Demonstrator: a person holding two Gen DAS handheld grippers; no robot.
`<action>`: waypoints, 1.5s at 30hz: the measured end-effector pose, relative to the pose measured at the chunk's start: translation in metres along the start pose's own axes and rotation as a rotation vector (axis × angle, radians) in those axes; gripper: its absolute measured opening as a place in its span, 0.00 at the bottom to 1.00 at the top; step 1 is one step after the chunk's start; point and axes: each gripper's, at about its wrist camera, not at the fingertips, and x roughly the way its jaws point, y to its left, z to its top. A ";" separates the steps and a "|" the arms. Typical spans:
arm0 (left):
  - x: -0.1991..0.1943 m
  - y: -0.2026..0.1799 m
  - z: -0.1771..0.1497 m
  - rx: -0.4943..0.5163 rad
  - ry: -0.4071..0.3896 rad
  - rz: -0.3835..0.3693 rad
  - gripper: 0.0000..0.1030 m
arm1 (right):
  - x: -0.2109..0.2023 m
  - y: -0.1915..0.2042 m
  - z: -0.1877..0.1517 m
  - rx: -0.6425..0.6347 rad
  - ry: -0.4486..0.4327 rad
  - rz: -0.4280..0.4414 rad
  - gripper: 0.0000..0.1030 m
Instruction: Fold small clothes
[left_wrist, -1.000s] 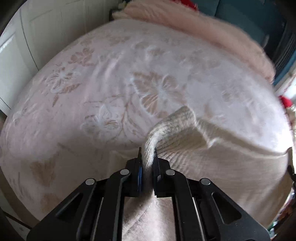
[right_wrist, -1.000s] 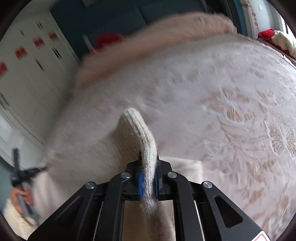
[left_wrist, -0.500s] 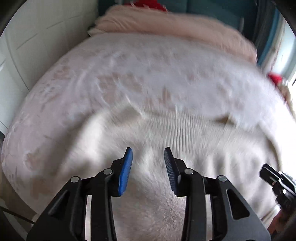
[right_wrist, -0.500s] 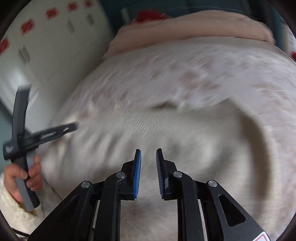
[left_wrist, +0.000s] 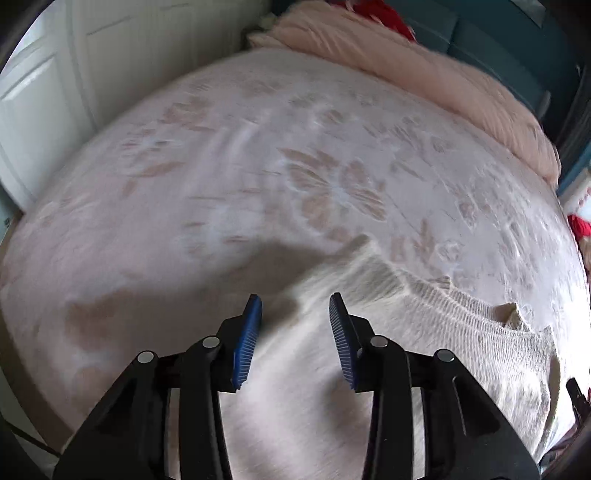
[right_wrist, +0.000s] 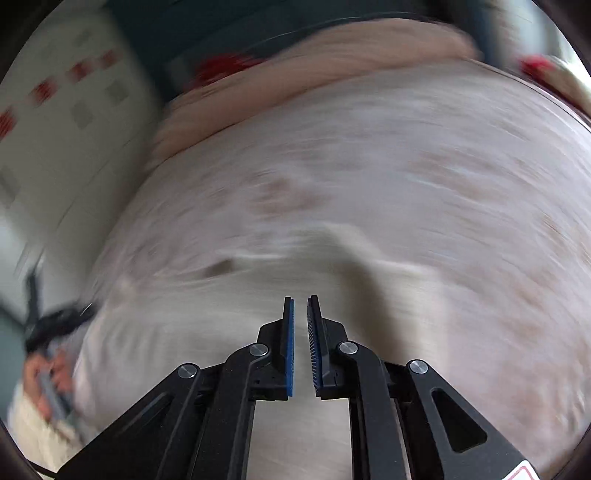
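A cream knitted sweater (left_wrist: 424, 325) lies spread on a bed, its ribbed edge running from the middle of the left wrist view down toward the near right. The knit shows fine ridges along that border and a smoother, fuzzy face nearer the camera. One small corner of the edge is turned up at the right.

The left gripper (left_wrist: 294, 314) hovers over the near part of the sweater with its black arms spread and its blue ridged pads (left_wrist: 246, 341) apart; nothing sits between them, so it is released. It casts a dark shadow on the cover just beyond its tips.

The right gripper (right_wrist: 301, 306) hangs over the same garment, which in its own heavily blurred view appears as a pale cream mass (right_wrist: 229, 317) with a raised fold. Its blue pads stand nearly together with only a thin slit between, and no cloth is caught in that slit.

The bedspread (left_wrist: 229, 177) is a pale pinkish-white fabric with a raised floral pattern in tan. A peach fluffy blanket (left_wrist: 424, 70) is bunched along the far edge. White panelled doors (left_wrist: 48, 92) stand at the far left. At the near left of the right wrist view a blurred hand (right_wrist: 50, 384) in a cream woolly cuff grips a handle.
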 end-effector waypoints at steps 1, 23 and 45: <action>0.013 -0.008 0.004 0.015 0.021 0.032 0.36 | 0.013 0.011 0.005 -0.041 0.025 -0.001 0.08; -0.057 -0.034 -0.132 0.232 0.010 0.017 0.51 | -0.023 0.067 -0.099 -0.092 0.131 0.038 0.11; -0.072 -0.032 -0.154 0.238 0.017 0.071 0.51 | -0.004 0.157 -0.117 -0.253 0.111 0.101 0.17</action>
